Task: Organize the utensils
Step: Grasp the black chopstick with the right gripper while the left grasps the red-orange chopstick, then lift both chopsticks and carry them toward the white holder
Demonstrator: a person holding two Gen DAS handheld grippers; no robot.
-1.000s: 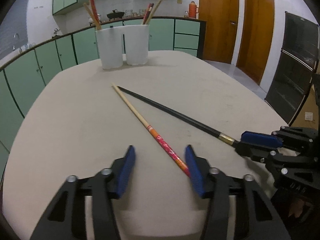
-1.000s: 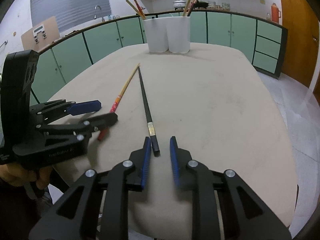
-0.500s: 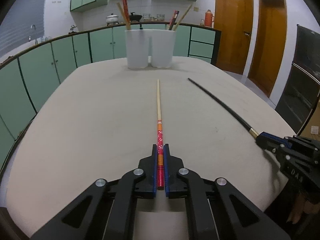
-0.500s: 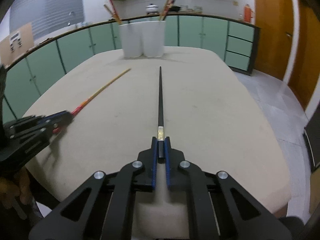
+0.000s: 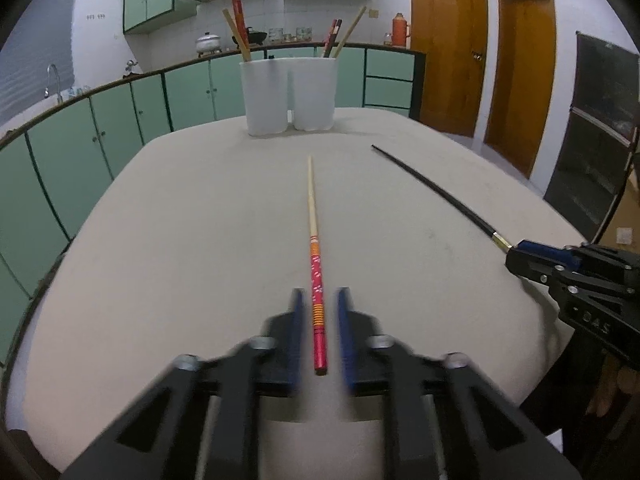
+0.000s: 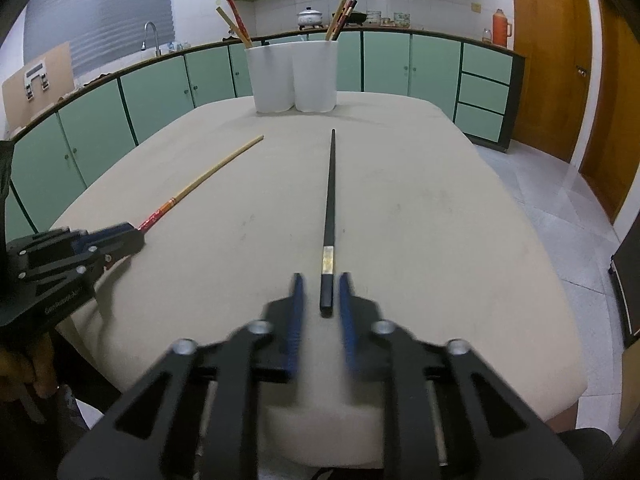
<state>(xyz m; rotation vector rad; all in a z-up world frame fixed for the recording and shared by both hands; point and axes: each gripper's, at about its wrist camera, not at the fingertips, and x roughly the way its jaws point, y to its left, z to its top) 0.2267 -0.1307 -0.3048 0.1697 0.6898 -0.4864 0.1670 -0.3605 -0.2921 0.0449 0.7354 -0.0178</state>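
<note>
A: Start with the biggest thing. What do both views share?

B: A beige table (image 5: 192, 240) with rounded corners, in a kitchen lined with green cabinets (image 6: 160, 92). At its far end stand two white cups (image 5: 289, 96), touching side by side, each holding a few chopsticks that lean outward.

A: And the loose pieces?

B: Two chopsticks lie on the table, well apart. The wooden chopstick (image 5: 313, 248) is pale along its thin half, then has an orange band, a red patterned stretch, orange rings and a plain red butt. The black chopstick (image 6: 329, 216) is dark and slim with a gold band near its thick end.

A: Where do the grippers sit?

B: The left gripper (image 5: 319, 328) has its blue fingers apart, one on each side of the red butt, with a gap showing on both sides. The right gripper (image 6: 322, 308) is the same around the black butt: fingers apart, not touching it. Both sets of fingers look blurred.

A: What does one camera give that the other lacks?

B: The left view shows the wooden chopstick running straight ahead toward the cups, with the black one off to the right, its gold end meeting the other gripper's tip; two brown doors (image 5: 448, 48) stand behind. The right view shows the black chopstick head-on instead, plus a faucet (image 6: 151, 36) and a window blind (image 6: 100, 12) at left, and the tiled floor (image 6: 560, 200) at right.
</note>
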